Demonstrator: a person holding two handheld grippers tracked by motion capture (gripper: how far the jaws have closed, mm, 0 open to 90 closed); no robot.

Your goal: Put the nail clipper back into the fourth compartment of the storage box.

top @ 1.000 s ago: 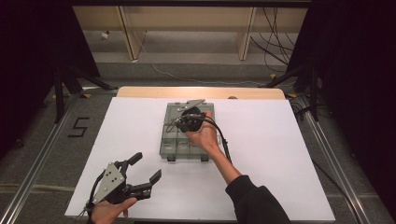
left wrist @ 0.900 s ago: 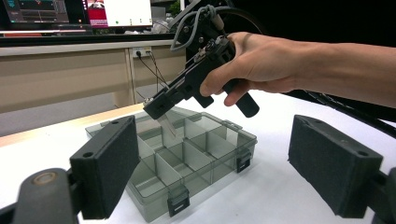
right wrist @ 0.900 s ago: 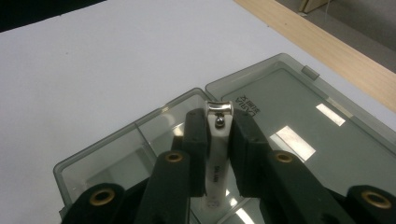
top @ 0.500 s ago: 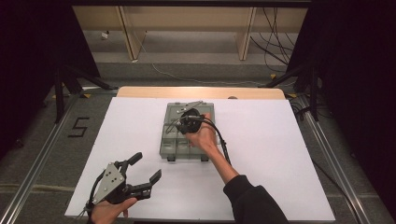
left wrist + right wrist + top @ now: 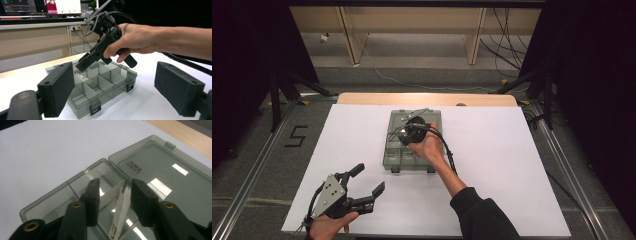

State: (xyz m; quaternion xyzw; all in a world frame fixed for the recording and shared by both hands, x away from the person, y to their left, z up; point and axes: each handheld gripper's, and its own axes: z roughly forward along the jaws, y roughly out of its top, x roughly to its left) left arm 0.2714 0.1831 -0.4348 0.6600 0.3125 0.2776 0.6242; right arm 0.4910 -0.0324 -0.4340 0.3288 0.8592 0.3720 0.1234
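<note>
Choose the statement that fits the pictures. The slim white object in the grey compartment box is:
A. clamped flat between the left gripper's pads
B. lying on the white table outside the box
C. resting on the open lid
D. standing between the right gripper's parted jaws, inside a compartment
D: in the right gripper view the slim white object stands inside the compartment box, between the parted jaws of the right gripper, whose jaws have just been opening.
</note>
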